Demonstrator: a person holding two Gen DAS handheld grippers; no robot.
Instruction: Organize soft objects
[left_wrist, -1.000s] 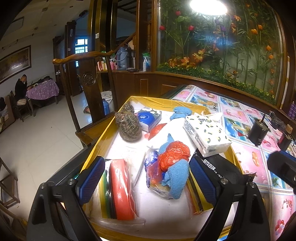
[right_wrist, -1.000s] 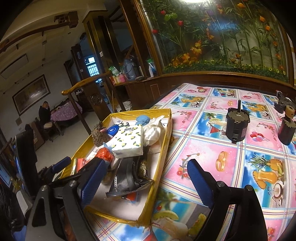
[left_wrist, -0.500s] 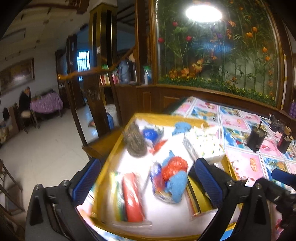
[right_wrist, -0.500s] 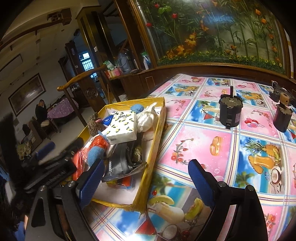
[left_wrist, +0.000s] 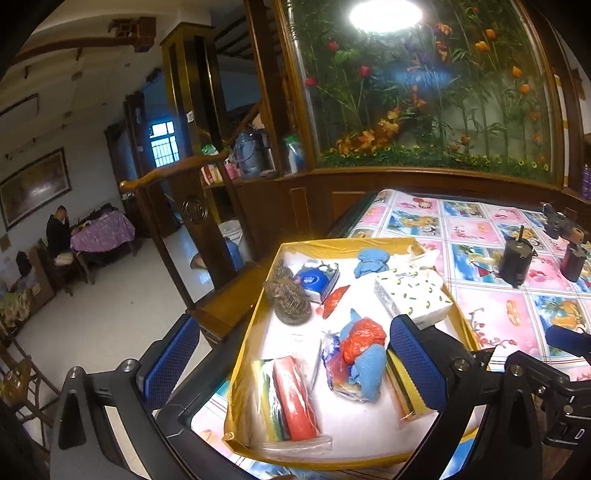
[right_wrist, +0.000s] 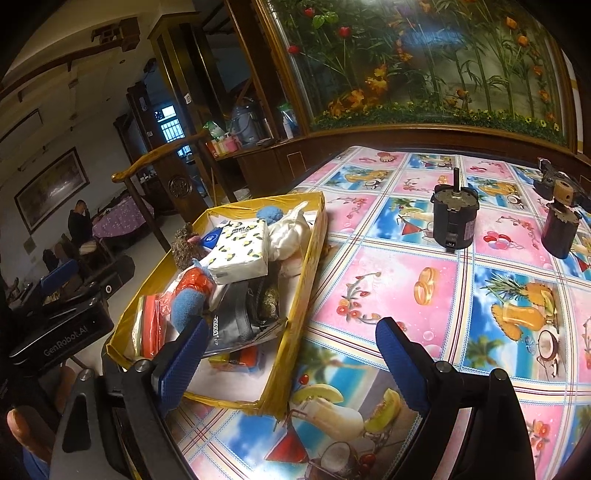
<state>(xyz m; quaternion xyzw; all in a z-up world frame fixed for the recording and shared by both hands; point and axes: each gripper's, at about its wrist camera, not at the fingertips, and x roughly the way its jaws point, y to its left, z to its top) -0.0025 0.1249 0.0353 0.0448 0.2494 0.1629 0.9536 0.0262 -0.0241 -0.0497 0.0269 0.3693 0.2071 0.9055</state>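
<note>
A yellow-rimmed tray (left_wrist: 236, 363) (right_wrist: 295, 306) at the table's left corner holds soft things: a bagged red and striped sponge pack (left_wrist: 290, 397), a bag with blue cloth and red plastic (left_wrist: 356, 356), a tissue pack (left_wrist: 412, 297) (right_wrist: 242, 251), a brown scrubber (left_wrist: 290, 301), a blue cloth (left_wrist: 370, 260), a blue tin (left_wrist: 312, 278), white cloth (right_wrist: 290, 236) and a grey pouch (right_wrist: 236, 325). My left gripper (left_wrist: 291, 360) is open and empty above the tray's near end. My right gripper (right_wrist: 290, 363) is open and empty over the tray's near right corner.
The table (right_wrist: 424, 258) has a pink and blue fruit-print cover. Two dark cylindrical motors (right_wrist: 455, 218) (right_wrist: 559, 230) stand at its far right. A wooden chair (left_wrist: 192, 221) stands beside the tray's left edge. A flower-painted glass wall (left_wrist: 424, 92) backs the table.
My left gripper has drawn back and up from the tray, so more of the tray shows. My right gripper has shifted a little right and back. Both stay open.
</note>
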